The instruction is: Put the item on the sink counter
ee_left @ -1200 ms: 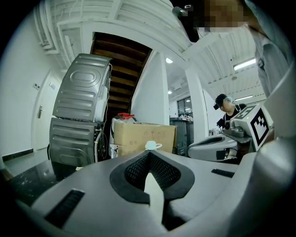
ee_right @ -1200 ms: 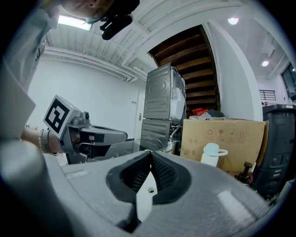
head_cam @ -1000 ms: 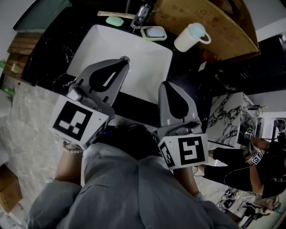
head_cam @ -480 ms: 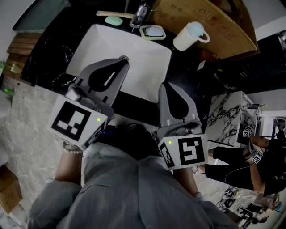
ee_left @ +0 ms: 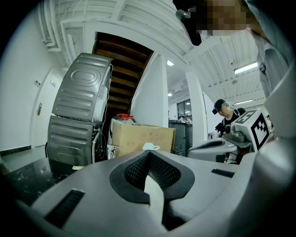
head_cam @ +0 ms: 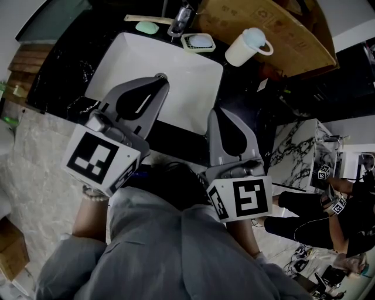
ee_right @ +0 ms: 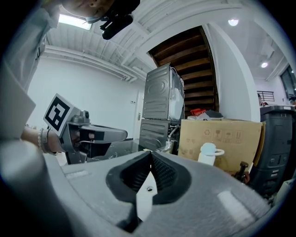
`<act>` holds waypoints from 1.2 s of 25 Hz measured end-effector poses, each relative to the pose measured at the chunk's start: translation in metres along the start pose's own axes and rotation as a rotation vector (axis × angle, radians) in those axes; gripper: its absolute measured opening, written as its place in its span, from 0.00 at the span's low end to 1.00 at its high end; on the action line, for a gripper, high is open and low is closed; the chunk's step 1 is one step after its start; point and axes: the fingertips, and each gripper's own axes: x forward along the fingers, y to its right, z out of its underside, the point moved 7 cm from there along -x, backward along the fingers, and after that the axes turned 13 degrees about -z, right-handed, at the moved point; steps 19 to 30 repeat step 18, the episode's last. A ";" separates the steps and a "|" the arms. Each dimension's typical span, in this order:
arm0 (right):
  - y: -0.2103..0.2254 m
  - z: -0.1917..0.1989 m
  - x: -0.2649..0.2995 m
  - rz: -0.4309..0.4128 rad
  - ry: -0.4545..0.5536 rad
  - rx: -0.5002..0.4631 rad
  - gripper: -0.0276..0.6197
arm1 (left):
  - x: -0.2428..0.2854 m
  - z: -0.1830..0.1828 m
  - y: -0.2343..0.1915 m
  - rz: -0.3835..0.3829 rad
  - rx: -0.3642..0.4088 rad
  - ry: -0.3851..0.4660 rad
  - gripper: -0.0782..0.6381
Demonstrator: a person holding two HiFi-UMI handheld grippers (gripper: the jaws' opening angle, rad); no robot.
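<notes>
In the head view both grippers hang over the near side of a white sink basin set in a black counter. My left gripper is shut and holds nothing; its tips are over the basin near the drain. My right gripper is shut and empty too, over the basin's front right corner. A white mug with a pale blue lid stands on the counter at the back right. It also shows as the mug ahead of the right gripper, and as the mug just above the left gripper.
A faucet, a green soap bar and a soap dish line the basin's far rim. A cardboard box stands behind the mug. Stacked metal appliances rise beyond. A person sits at the right.
The sink and the things on the counter sit slightly higher and further left in the head view. Both grippers keep the same pose, shut and empty.
</notes>
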 end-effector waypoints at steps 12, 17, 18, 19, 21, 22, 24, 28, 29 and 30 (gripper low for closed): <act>0.000 0.002 0.000 -0.007 -0.003 -0.001 0.04 | 0.001 0.007 -0.004 0.010 0.062 -0.014 0.12; 0.000 0.003 0.000 -0.007 -0.007 -0.003 0.04 | 0.000 0.008 -0.004 0.011 0.066 -0.015 0.12; 0.000 0.003 -0.001 -0.008 -0.007 -0.003 0.04 | 0.000 0.007 -0.004 0.009 0.063 -0.017 0.12; 0.000 0.003 -0.001 -0.008 -0.007 -0.003 0.04 | 0.000 0.007 -0.004 0.009 0.063 -0.017 0.12; 0.000 0.003 -0.001 -0.008 -0.007 -0.003 0.04 | 0.000 0.007 -0.004 0.009 0.063 -0.017 0.12; 0.000 0.003 -0.001 -0.008 -0.007 -0.003 0.04 | 0.000 0.007 -0.004 0.009 0.063 -0.017 0.12; 0.000 0.003 -0.001 -0.008 -0.007 -0.003 0.04 | 0.000 0.007 -0.004 0.009 0.063 -0.017 0.12; 0.000 0.003 -0.001 -0.008 -0.007 -0.003 0.04 | 0.000 0.007 -0.004 0.009 0.063 -0.017 0.12; 0.000 0.003 -0.001 -0.008 -0.007 -0.003 0.04 | 0.000 0.007 -0.004 0.009 0.063 -0.017 0.12; 0.000 0.003 -0.001 -0.008 -0.007 -0.003 0.04 | 0.000 0.007 -0.004 0.009 0.063 -0.017 0.12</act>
